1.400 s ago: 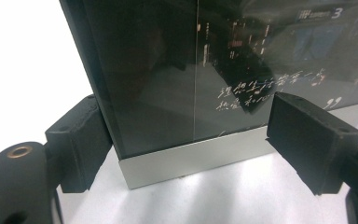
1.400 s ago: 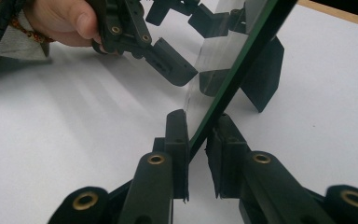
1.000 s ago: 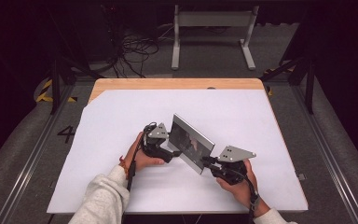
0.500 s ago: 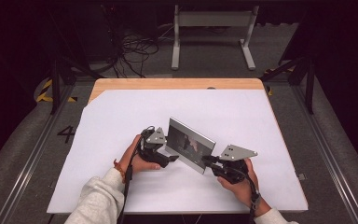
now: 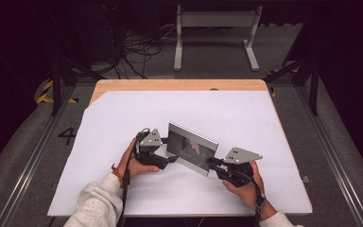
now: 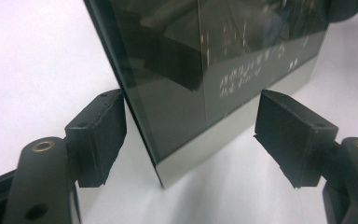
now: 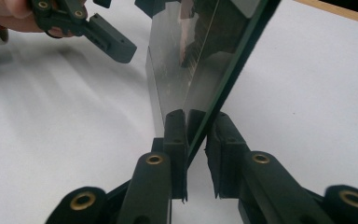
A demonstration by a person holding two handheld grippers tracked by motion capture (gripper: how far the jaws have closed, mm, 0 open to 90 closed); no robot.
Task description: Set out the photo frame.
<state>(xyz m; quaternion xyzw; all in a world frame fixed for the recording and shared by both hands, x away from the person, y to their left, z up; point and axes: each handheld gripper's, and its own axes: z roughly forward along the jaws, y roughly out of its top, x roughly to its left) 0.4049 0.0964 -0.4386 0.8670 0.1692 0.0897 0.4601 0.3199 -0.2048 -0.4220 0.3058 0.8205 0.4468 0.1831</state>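
Between our right gripper's [image 7: 196,128] jaws we have the glass panel [image 7: 200,56] clamped by its edge, both pads pressing on its faces; that gripper's view shows the thin greenish edge running up and away from the jaws. From our left gripper view we see something else: the left gripper [image 6: 189,135] stands with its jaws wide apart, having just been closing a little, and the panel's [image 6: 205,70] near corner sits between them, the left pad close to the edge and the right pad well clear, neither one pressing. That view also shows pale lettering on the dark face and a grey band along the bottom, resting on the white sheet [image 6: 32,60]. Looking down from the high view, we see the panel [image 5: 191,147] standing upright on its long edge near the middle of the table's [image 5: 170,85] front half, the left gripper [image 5: 170,160] at its left end and the right gripper [image 5: 212,163] at its right end.
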